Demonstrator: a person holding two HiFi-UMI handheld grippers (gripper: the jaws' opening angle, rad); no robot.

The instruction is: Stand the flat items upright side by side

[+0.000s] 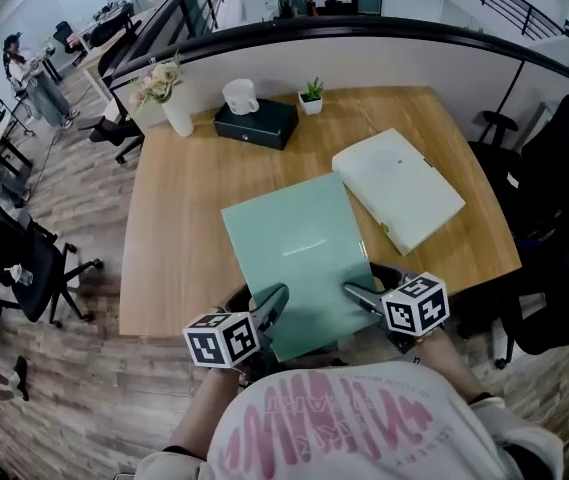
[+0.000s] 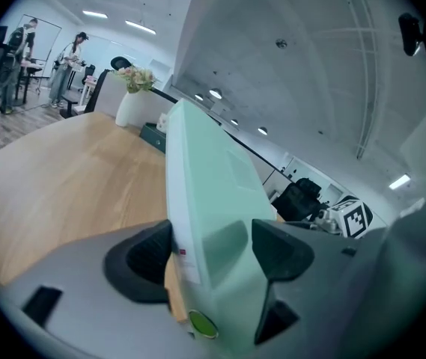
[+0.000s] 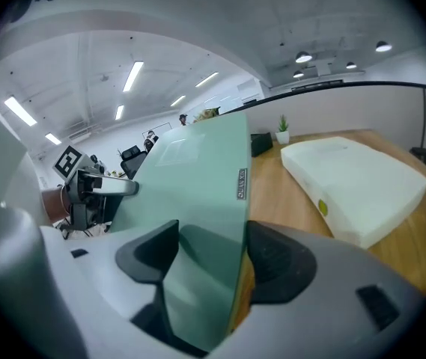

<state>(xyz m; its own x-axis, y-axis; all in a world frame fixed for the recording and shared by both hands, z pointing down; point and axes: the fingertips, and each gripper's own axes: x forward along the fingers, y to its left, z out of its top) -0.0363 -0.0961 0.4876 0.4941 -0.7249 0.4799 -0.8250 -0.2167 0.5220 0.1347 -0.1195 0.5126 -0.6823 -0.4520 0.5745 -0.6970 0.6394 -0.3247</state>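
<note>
Wooden office table (image 1: 174,228), head view: nothing stands upright yet. The green file box (image 1: 299,253) is held at the near edge and the white file box (image 1: 399,188) lies flat beside it (tissue box (image 1: 256,121), vase (image 1: 176,113) and potted plant (image 1: 310,96) sit well back, no obstacle).

Left gripper view: the left gripper (image 2: 213,249) is clamped across the green box's spine end.

Right gripper view: the right gripper (image 3: 211,256) is clenched on its other edge.

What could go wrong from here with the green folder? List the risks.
1. The left gripper and right gripper clamp the green folder only along its near edge, so it may swing or slip in the jaws as it tips up.
2. The white folder lies flat close on its right; the green one could bump it.
</note>
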